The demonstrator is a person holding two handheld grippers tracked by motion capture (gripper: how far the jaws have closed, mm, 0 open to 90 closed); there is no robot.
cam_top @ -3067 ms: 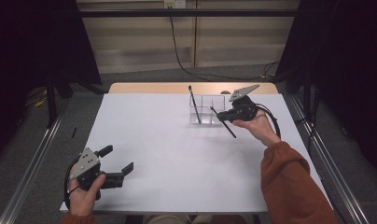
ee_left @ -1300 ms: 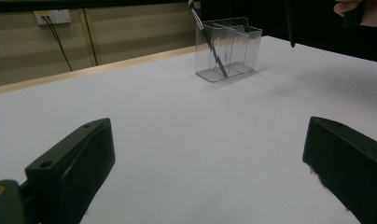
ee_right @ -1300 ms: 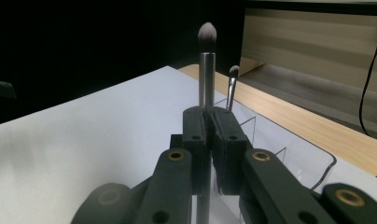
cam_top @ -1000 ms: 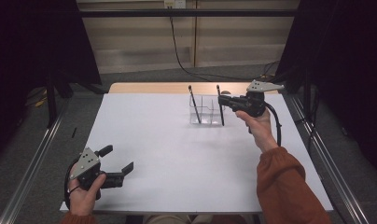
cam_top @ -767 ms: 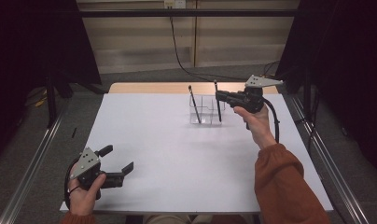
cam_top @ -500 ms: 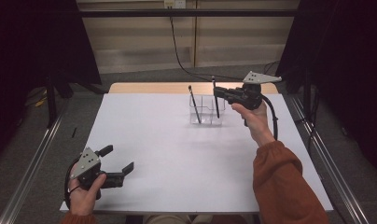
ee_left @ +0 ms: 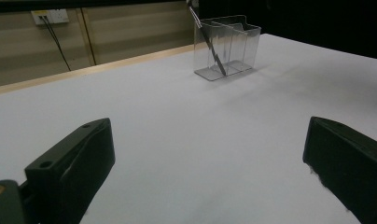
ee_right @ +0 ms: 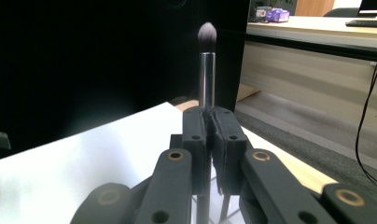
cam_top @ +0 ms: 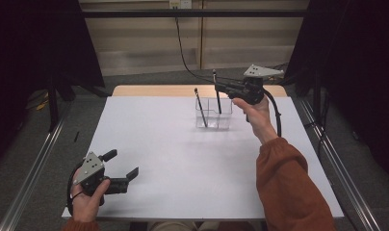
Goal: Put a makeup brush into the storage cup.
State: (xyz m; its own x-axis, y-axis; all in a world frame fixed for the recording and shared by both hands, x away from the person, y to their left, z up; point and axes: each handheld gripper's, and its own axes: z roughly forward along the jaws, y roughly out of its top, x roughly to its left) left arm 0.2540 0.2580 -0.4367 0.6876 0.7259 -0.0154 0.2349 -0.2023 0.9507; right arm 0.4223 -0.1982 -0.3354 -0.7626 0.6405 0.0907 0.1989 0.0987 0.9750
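Note:
A clear plastic organizer (cam_top: 224, 120) (ee_left: 233, 44) with compartments stands at the far middle of the white table (cam_top: 183, 163). One dark brush (cam_top: 200, 107) (ee_left: 207, 44) leans in its left compartment. My right gripper (cam_top: 218, 87) (ee_right: 211, 140) is shut on a second makeup brush (cam_top: 216, 98) (ee_right: 206, 70), held upright with the bristles on top. Its lower end overlaps the organizer in the high view. My left gripper (cam_top: 123, 163) (ee_left: 205, 158) rests open near the table's front left corner, with nothing between its jaws.
A wooden strip (cam_top: 154, 90) borders the table's far edge. Metal rails (cam_top: 33, 163) run along both sides on the floor. A cable (cam_top: 183, 53) hangs down the back wall behind the organizer.
The right gripper has risen and shifted left with the brush, which has turned from slanted to upright over the organizer. The left gripper has stayed still.

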